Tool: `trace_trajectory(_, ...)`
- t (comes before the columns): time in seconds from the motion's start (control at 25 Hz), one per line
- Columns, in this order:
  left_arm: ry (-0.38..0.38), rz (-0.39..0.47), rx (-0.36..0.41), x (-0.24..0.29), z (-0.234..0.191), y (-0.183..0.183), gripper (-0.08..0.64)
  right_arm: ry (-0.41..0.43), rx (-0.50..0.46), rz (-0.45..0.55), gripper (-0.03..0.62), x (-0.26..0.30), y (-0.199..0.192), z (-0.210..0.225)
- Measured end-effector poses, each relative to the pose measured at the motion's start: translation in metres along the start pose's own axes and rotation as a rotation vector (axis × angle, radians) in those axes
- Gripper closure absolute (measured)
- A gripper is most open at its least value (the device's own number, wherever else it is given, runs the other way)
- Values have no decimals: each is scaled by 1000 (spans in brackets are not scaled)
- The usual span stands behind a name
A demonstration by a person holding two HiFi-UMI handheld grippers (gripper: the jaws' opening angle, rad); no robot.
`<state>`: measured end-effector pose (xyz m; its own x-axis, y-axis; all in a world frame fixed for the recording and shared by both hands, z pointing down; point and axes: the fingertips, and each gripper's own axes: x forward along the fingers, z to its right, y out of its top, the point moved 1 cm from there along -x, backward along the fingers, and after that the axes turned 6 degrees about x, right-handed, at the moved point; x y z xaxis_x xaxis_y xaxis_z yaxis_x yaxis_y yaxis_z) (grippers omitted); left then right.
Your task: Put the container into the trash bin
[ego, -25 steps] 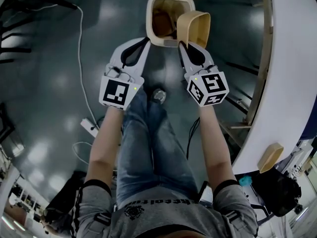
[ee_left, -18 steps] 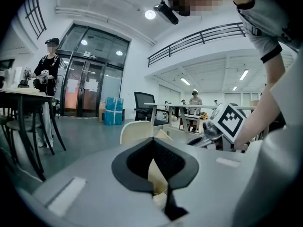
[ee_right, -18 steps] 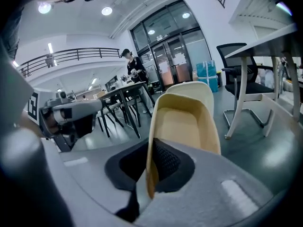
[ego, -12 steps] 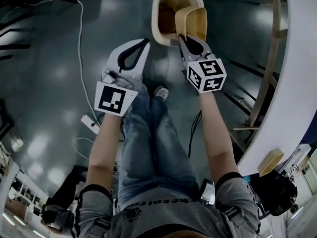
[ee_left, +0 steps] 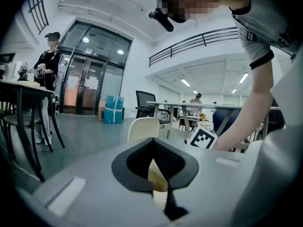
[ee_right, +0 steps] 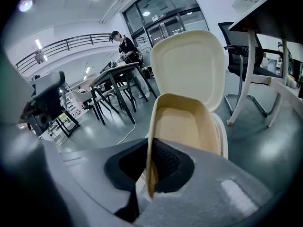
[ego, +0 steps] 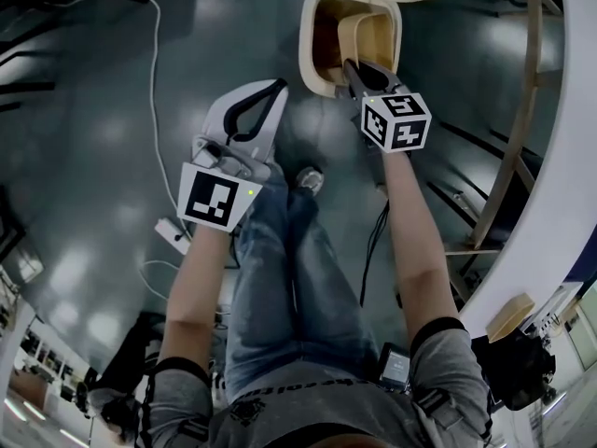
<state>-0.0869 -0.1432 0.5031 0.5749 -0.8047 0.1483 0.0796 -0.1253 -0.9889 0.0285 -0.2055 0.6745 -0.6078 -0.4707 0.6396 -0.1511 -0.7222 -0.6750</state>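
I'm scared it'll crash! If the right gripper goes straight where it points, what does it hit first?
Probably the inside of the trash bin: the right gripper, jaws opening with the container between them, points into its mouth.

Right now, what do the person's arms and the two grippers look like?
Both grippers, left gripper and right gripper, have pale grey-white shells with black textured pads. Each carries a white cube with black square markers. Grey short sleeves with black cuffs; bare forearms. The right gripper's jaws are opening, the container wall between them.
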Motion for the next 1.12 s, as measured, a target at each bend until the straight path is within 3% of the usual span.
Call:
trace_trajectory(0.56, -33, -38, -5, 5, -34, -16, 549, -101, 31, -206, 578, 57, -31, 27)
trace_trajectory(1.12, -38, -67, -19, 8, -56, -37, 549, -156, 94, -244, 578, 91, -36, 44)
